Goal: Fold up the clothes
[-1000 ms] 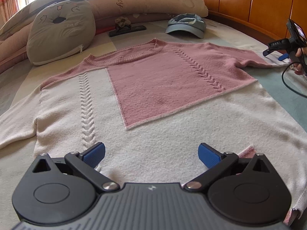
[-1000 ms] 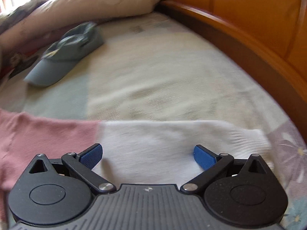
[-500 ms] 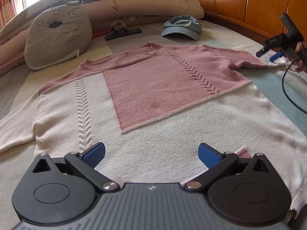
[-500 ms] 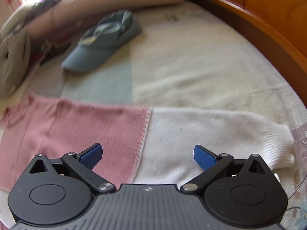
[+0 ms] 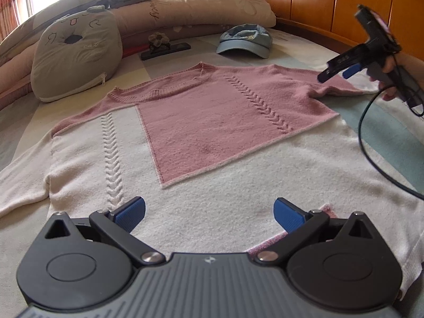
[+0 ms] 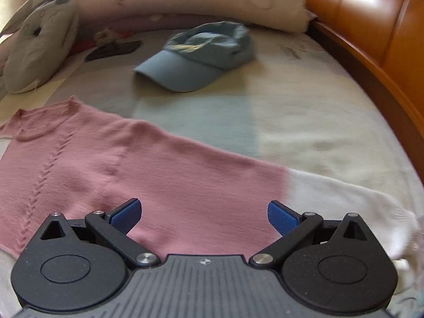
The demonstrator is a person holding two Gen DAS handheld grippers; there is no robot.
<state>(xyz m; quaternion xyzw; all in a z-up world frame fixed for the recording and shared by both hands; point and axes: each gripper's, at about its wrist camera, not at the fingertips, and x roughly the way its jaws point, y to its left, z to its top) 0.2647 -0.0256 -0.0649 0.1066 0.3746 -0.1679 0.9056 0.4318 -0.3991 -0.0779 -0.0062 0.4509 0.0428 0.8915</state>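
Left view: whole sweater (image 5: 212, 137); right view: white cuff (image 6: 371, 206) only.

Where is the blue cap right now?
The blue cap lies on the bed beyond the sweater's neckline, near the long pillow and wooden headboard; in the right wrist view it sits upper centre.

The right tongs (image 6: 204, 212) have swung from the white cuff (image 6: 371, 206) leftward along the sleeve and now hang over its pink part (image 6: 185, 175), lifted higher above it. From the left tongs (image 5: 209, 210), which have eased back slightly, more of the sweater (image 5: 212, 122) shows; the cap (image 6: 201, 55) now sits mid-view.
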